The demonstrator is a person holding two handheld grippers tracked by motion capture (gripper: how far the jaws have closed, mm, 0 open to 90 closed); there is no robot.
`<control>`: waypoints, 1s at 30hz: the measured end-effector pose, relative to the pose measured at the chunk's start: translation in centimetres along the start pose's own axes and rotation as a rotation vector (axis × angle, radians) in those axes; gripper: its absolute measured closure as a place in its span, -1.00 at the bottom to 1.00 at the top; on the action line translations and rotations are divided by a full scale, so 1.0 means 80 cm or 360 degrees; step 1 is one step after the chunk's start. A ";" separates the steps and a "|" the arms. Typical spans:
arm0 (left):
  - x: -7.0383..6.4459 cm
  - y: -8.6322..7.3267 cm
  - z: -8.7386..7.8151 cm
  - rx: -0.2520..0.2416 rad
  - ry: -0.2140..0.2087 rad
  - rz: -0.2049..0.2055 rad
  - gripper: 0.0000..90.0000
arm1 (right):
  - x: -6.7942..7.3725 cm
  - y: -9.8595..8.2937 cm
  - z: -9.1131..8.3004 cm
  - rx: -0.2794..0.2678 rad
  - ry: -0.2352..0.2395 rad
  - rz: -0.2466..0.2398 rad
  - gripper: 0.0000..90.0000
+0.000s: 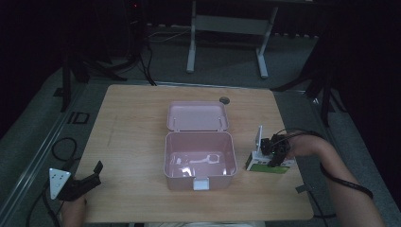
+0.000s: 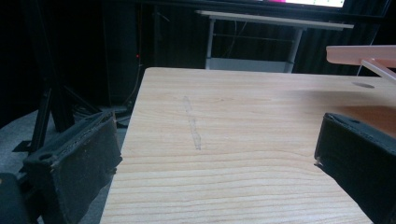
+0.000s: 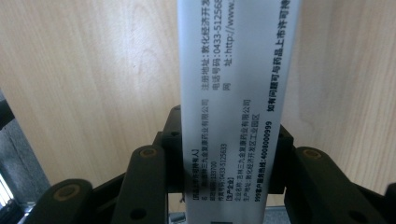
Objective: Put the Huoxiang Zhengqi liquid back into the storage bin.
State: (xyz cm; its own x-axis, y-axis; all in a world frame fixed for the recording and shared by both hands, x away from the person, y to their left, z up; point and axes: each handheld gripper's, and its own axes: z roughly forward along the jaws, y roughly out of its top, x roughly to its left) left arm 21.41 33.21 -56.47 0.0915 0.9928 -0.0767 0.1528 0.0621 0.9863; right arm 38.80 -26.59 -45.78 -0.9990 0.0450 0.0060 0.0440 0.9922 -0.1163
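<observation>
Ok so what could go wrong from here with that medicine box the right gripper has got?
The right gripper pinches the medicine box across its narrow faces; thin card could crush or slip. The pink case stands close beside it, so the box might clip the case's rim on the way in.

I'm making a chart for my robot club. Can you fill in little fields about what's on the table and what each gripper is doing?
table: wooden table, dim room
middle: pink box, lid open and tipped back
inside box: looks empty, just shine
right of box: small white and green carton lying on the table
right gripper: jaws shut on the carton sides
left gripper: at the near left table edge, jaws open, holding nothing
</observation>
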 end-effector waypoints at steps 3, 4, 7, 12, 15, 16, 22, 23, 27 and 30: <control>0.000 0.000 0.000 0.0000 0.0000 0.0000 -0.99 | 0.007 -0.001 0.001 0.0010 0.0002 -0.0001 0.38; 0.000 0.000 0.000 0.0001 -0.0001 0.0000 -1.00 | 0.009 0.000 0.001 0.0011 0.0008 -0.0003 0.38; 0.000 0.000 0.000 0.0001 0.0000 0.0000 -0.99 | 0.016 0.002 0.002 0.0014 0.0010 -0.0012 0.38; 0.000 0.000 0.000 0.0003 0.0002 0.0002 -0.99 | 0.027 0.005 -0.002 0.0008 0.0029 -0.0012 0.38; 0.000 0.000 0.000 -0.0001 0.0001 -0.0003 -1.00 | 0.031 0.007 -0.006 0.0004 0.0056 -0.0009 0.38; 0.000 0.000 0.000 0.0000 0.0001 -0.0003 -1.00 | 0.032 0.008 -0.007 0.0009 0.0056 -0.0012 0.38; 0.000 0.000 0.000 0.0001 0.0002 -0.0005 -0.99 | 0.040 0.009 -0.023 -0.0010 0.0022 -0.0017 0.39; 0.000 0.000 0.000 0.0001 0.0003 -0.0005 -1.00 | 0.041 0.009 -0.027 -0.0013 0.0019 -0.0019 0.39; 0.000 0.000 0.000 0.0002 0.0004 -0.0006 -1.00 | 0.042 0.009 -0.041 -0.0012 0.0001 -0.0009 0.39; 0.000 0.000 0.000 0.0001 0.0004 -0.0006 -0.99 | 0.042 0.008 -0.053 -0.0001 -0.0013 0.0010 0.39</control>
State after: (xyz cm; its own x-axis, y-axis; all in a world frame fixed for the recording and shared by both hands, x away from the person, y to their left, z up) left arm 21.43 33.24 -56.46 0.0886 0.9928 -0.0802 0.1539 0.0659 0.9859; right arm 35.52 -25.30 -41.66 -0.9987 0.0503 -0.0031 0.0503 0.9920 -0.1158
